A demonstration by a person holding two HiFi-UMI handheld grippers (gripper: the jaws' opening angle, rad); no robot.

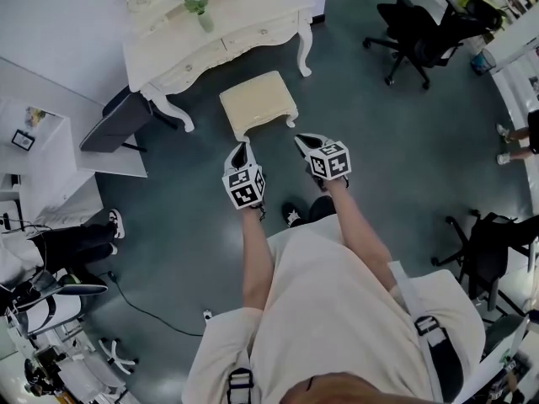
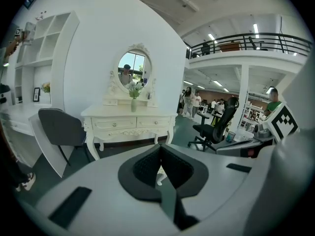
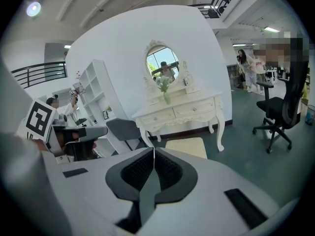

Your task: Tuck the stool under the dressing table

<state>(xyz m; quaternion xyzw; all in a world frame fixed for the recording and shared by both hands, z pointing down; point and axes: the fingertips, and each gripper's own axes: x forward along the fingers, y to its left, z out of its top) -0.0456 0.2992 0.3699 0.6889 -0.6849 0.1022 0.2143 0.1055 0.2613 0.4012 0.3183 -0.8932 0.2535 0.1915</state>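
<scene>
The cream cushioned stool [image 1: 258,102] stands on the dark floor just in front of the white dressing table [image 1: 219,32], outside its knee space. My left gripper [image 1: 241,148] hangs just short of the stool's near left corner, jaws shut and empty. Near the stool's near right corner, my right gripper [image 1: 300,140] is also shut and holds nothing. In the left gripper view the shut gripper [image 2: 160,149] points at the dressing table [image 2: 130,123]. The right gripper view has the shut gripper [image 3: 153,151] below the stool [image 3: 186,146] and the table [image 3: 182,112].
A grey chair [image 1: 114,123] leans by a white shelf unit [image 1: 50,154] left of the table. Black office chairs [image 1: 417,36] stand at the back right and another [image 1: 484,251] at the right. A vase [image 1: 200,11] sits on the table. A cable [image 1: 143,305] crosses the floor.
</scene>
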